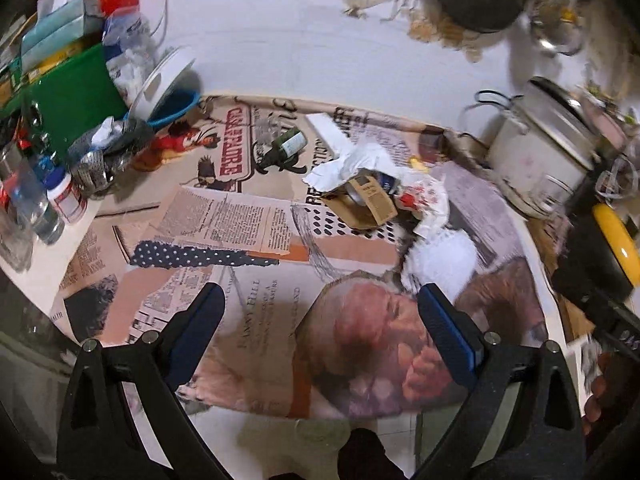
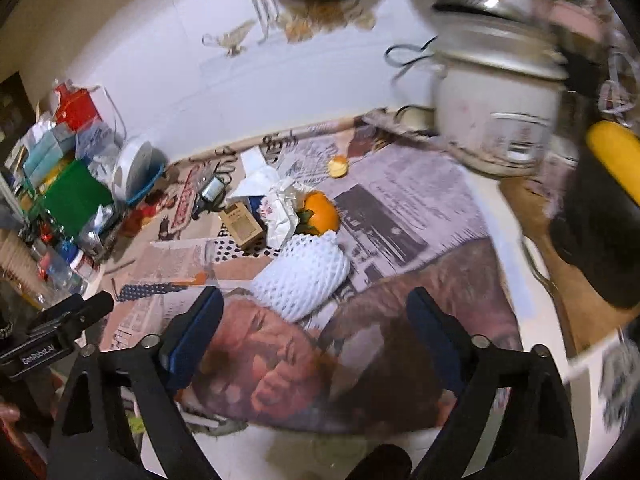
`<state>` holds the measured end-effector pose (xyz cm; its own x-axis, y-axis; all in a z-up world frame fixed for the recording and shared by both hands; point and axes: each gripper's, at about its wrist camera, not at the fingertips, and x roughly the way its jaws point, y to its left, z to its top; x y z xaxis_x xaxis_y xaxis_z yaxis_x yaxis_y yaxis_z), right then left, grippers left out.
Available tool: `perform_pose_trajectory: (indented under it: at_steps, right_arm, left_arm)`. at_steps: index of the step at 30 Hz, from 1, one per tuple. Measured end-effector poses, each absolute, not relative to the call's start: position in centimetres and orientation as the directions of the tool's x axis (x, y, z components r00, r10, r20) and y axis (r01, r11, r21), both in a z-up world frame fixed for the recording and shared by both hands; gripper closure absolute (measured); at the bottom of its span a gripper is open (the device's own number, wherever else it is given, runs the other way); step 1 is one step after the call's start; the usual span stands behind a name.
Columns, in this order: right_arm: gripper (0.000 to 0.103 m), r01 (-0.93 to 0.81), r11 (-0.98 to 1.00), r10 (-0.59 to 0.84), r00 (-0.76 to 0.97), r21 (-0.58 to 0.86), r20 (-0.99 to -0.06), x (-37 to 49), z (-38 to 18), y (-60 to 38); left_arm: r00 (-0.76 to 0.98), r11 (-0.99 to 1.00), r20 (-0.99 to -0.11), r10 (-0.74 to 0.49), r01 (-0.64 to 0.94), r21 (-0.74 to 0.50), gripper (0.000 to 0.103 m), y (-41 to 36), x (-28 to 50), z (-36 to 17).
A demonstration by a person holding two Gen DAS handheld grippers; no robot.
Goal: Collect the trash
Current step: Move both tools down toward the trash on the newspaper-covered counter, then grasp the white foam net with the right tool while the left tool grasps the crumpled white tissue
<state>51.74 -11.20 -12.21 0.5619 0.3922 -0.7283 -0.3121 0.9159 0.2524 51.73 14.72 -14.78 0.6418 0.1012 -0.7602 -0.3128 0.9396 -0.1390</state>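
Ahead: foam net [image 2: 304, 276] just beyond open right gripper [image 2: 316, 332].

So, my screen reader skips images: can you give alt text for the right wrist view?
An open gripper hovers over a newspaper-covered table, facing a white foam net, an orange fruit and crumpled paper. A rice cooker stands far right.
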Motion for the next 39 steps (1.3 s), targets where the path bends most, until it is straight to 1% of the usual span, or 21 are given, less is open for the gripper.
perform_pose_trajectory:
  at_steps: [1,3,4,6,9,10,12,14,15,18,20,22,27,30,34,35,36,37,38,39]
  right_arm:
    - [0.02,-0.323,0.913,0.395,0.537,0.251,-0.745,53.2,-12.9,-11.1]
    - [0.03,-0.343,0.901,0.411,0.483,0.265,-0.773,55.7,-14.3,-11.0]
    - [0.032,-0.348,0.896,0.418,0.453,0.275,-0.787,56.9,-15.1,-11.0]
    - [0.041,-0.361,0.883,0.436,0.393,0.3,-0.81,59.0,-16.8,-10.7]
    - [0.05,-0.388,0.851,0.479,0.299,0.353,-0.826,61.6,-19.3,-10.0]
    - [0.052,-0.393,0.839,0.494,0.264,0.375,-0.828,62.4,-20.2,-9.7]
    - [0.066,-0.4,0.813,0.527,0.197,0.423,-0.827,63.5,-21.4,-9.1]
    - [0.071,-0.408,0.779,0.569,0.146,0.475,-0.809,64.1,-22.0,-8.8]
    - [0.075,-0.413,0.773,0.576,0.14,0.481,-0.805,64.2,-22.0,-8.7]
    - [0.083,-0.434,0.756,0.591,0.129,0.491,-0.796,64.1,-21.3,-9.3]
    - [0.086,-0.437,0.755,0.592,0.132,0.489,-0.795,63.9,-20.8,-10.2]
    - [0.087,-0.442,0.759,0.585,0.144,0.477,-0.798,63.5,-20.0,-11.3]
    - [0.088,-0.445,0.79,0.548,0.203,0.422,-0.812,64.3,-19.1,-13.9]
    - [0.088,-0.434,0.814,0.518,0.241,0.386,-0.821,64.6,-18.7,-15.2]
    - [0.088,-0.414,0.829,0.504,0.265,0.375,-0.822,65.2,-18.4,-17.2]
    - [0.088,-0.412,0.831,0.503,0.271,0.374,-0.82,65.3,-18.3,-17.5]
    - [0.088,-0.41,0.832,0.503,0.276,0.373,-0.819,65.2,-18.2,-17.7]
    - [0.088,-0.41,0.833,0.503,0.281,0.371,-0.817,65.1,-18.2,-17.9]
    - [0.088,-0.41,0.836,0.498,0.289,0.365,-0.817,65.3,-18.2,-18.1]
    - [0.088,-0.409,0.837,0.497,0.291,0.364,-0.817,65.3,-18.2,-18.3]
  left_arm:
    - [0.636,0.935,-0.766,0.098,-0.323,-0.149,0.005,14.6,52.9,-14.9]
    - [0.631,0.93,-0.77,0.092,-0.33,-0.159,0.005,14.1,54.5,-15.1]
    - [0.626,0.931,-0.774,0.099,-0.334,-0.151,0.005,13.8,55.4,-15.2]
    - [0.608,0.931,-0.785,0.12,-0.343,-0.124,0.005,13.4,57.4,-15.5]
    - [0.592,0.925,-0.793,0.142,-0.366,-0.108,0.005,12.8,59.9,-16.1]
    - [0.588,0.922,-0.796,0.144,-0.372,-0.108,0.005,12.7,60.6,-16.3]
    - [0.58,0.917,-0.802,0.143,-0.382,-0.112,0.006,12.3,61.9,-16.8]
    - [0.572,0.917,-0.809,0.138,-0.383,-0.115,0.009,11.8,62.9,-17.2]
    - [0.565,0.918,-0.814,0.132,-0.381,-0.116,0.009,11.5,63.6,-17.5]
    - [0.557,0.92,-0.823,0.116,-0.372,-0.122,0.013,10.5,64.7,-18.0]
    - [0.553,0.928,-0.828,0.099,-0.351,-0.124,0.018,9.4,65.7,-18.3]
    - [0.553,0.937,-0.829,0.083,-0.327,-0.124,0.02,8.4,66.6,-18.5]
    - [0.555,0.953,-0.83,0.061,-0.28,-0.117,0.022,6.3,69.0,-19.5]
    - [0.53,0.956,-0.842,0.096,-0.284,-0.07,0.024,5.6,70.3,-20.6]
    - [0.48,0.945,-0.872,0.098,-0.32,-0.07,0.032,5.8,71.3,-22.7]
    - [0.471,0.941,-0.877,0.093,-0.328,-0.077,0.039,5.9,71.4,-23.2]
    - [0.458,0.937,-0.885,0.083,-0.339,-0.087,0.043,6.0,71.4,-23.7]
    - [0.452,0.935,-0.889,0.073,-0.341,-0.097,0.056,6.1,71.5,-24.0]
    - [0.449,0.934,-0.892,0.054,-0.34,-0.114,0.064,6.1,71.4,-24.2]
    - [0.451,0.933,-0.891,0.051,-0.341,-0.12,0.064,6.0,71.3,-24.3]
